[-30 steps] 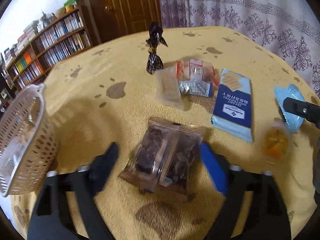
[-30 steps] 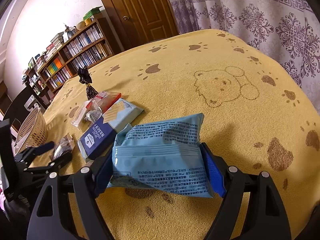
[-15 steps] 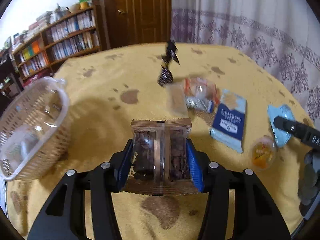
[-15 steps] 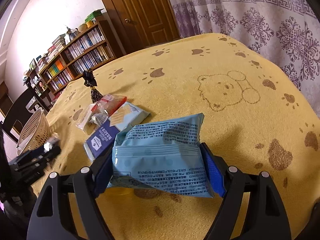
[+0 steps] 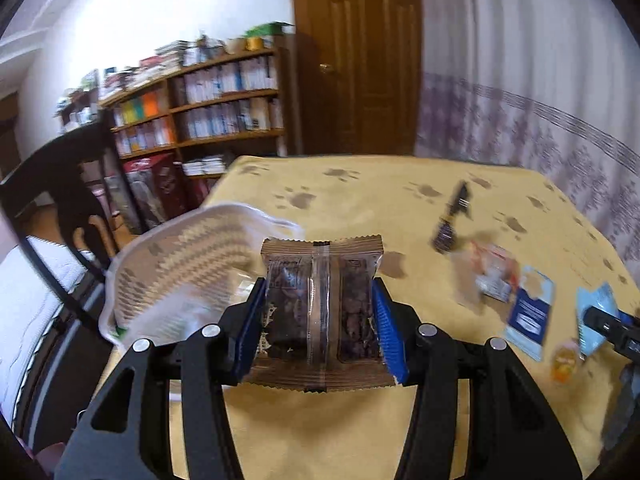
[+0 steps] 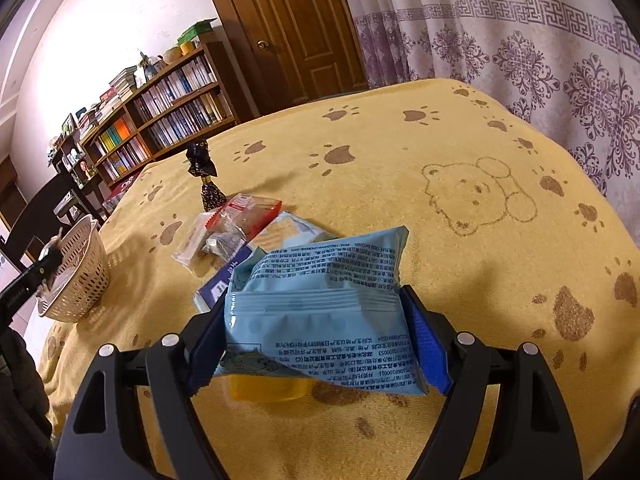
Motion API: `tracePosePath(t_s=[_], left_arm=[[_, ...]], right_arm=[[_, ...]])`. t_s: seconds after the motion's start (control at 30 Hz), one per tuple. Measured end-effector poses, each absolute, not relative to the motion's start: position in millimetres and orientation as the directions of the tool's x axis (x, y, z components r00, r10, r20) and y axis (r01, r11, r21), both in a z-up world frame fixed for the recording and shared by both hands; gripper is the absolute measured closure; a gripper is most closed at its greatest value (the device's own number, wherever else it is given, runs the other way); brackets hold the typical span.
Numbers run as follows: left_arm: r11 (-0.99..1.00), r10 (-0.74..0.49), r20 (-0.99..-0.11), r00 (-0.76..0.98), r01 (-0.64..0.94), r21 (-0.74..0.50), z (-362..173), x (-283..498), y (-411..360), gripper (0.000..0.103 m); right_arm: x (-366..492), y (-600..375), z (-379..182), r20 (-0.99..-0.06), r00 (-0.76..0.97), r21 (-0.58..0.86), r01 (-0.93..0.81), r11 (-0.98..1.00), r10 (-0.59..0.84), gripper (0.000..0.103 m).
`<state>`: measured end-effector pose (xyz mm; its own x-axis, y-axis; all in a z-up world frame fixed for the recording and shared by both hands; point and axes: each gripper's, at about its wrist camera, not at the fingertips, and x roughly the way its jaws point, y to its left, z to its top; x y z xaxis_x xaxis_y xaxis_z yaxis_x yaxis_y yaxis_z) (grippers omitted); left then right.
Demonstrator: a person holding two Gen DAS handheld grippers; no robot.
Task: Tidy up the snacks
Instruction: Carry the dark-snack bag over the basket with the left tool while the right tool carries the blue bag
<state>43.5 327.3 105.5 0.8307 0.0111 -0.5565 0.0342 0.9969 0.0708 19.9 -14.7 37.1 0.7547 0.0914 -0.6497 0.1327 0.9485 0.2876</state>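
Note:
My left gripper (image 5: 318,320) is shut on a brown snack pack (image 5: 320,304) with clear windows, held above the table close to the white lattice basket (image 5: 180,276). From the right wrist view the basket (image 6: 78,276) stands at the table's left edge, with the left gripper's tip over its rim. My right gripper (image 6: 320,332) is shut on a light blue snack bag (image 6: 320,304), lifted off the cloth. An orange jelly cup (image 6: 266,390) lies under the bag. A dark blue packet (image 6: 218,288), a red-and-clear wrapper (image 6: 240,214) and a dark twisted candy (image 6: 206,182) lie beyond.
The table wears a yellow cloth (image 6: 480,160) with paw prints and a bear drawing. A black chair (image 5: 60,200) stands by the table's left edge, near the basket. Behind are a bookshelf (image 6: 160,108), a wooden door (image 6: 288,28) and a patterned curtain (image 6: 540,60).
My left gripper shut on the brown pack, lifted it and swung left toward the basket. My right gripper raised the blue bag, uncovering the orange jelly cup beneath.

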Motion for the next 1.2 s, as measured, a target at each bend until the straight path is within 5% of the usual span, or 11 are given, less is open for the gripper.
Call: tracePosePath(t_s=[0.2,0.37,0.87,1.2], left_arm=[[0.995,0.098,-0.530,0.842,-0.079,0.058,112.2,49.6,366.9,0.048],[0.987,0.151,-0.497,0.854,-0.156,0.031,116.5,51.0,390.8,0.011],[0.966,0.230,-0.469,0.852,-0.260,0.002,123.7,48.4,416.8,0.004],[0.929,0.319,-0.431,0.844,-0.369,-0.035,134.8,34.5,456.2,0.003]], right_arm=[[22.9,-8.2,43.1,-0.645,0.761,0.272,0.140,0.952,0.072,0.024],[24.3,-5.5,48.0,-0.642,0.765,0.261,0.152,0.953,0.054,0.024],[40.0,38.0,79.7,-0.604,0.794,0.225,0.086,0.971,0.070,0.024],[75.8,142.9,112.3,-0.557,0.782,0.245,-0.166,0.955,0.278,0.024]])
